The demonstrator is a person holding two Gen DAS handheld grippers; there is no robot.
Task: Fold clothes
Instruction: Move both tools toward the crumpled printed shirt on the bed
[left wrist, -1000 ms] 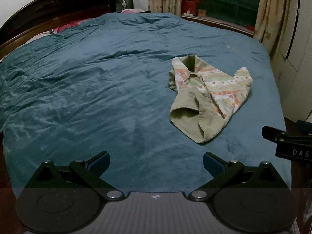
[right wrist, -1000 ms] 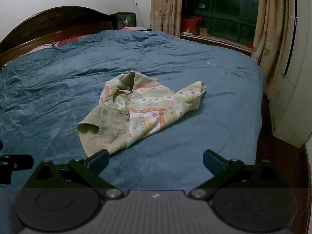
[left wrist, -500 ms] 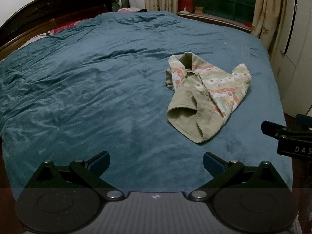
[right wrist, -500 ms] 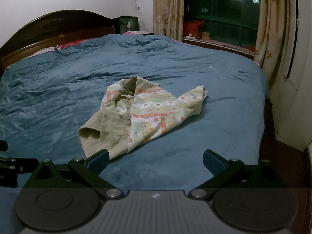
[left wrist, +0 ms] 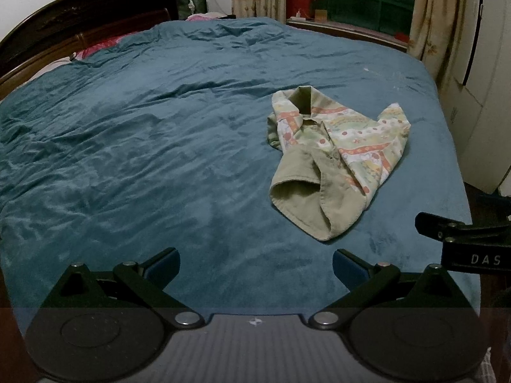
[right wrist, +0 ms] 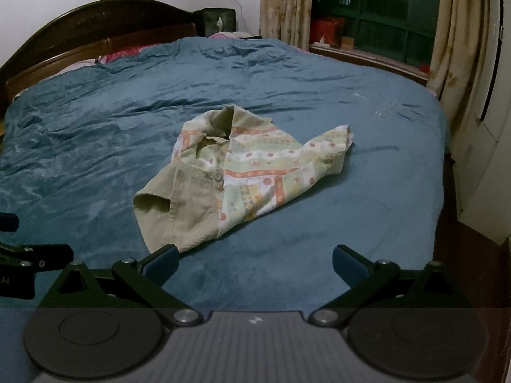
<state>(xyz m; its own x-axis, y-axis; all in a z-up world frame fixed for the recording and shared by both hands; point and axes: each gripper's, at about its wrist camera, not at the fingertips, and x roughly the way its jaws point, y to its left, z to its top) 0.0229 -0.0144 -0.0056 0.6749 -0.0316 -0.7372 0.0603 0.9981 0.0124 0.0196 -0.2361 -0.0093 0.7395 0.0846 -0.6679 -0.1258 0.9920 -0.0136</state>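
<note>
A small crumpled shirt, khaki outside with a pale patterned lining, lies on the teal bedspread. It also shows in the right wrist view, near the middle. My left gripper is open and empty, above the near part of the bed, short of the shirt and to its left. My right gripper is open and empty, its left fingertip close to the shirt's khaki hem. The right gripper shows at the left view's right edge; the left gripper shows at the right view's left edge.
A dark wooden headboard stands at the far left. A window with curtains is at the far right. A white wardrobe stands along the bed's right side. Pink bedding shows near the headboard.
Both grippers have shifted slightly; the shirt sits a little lower and nearer in the right wrist view. Both stay open and the shirt has not been touched.
</note>
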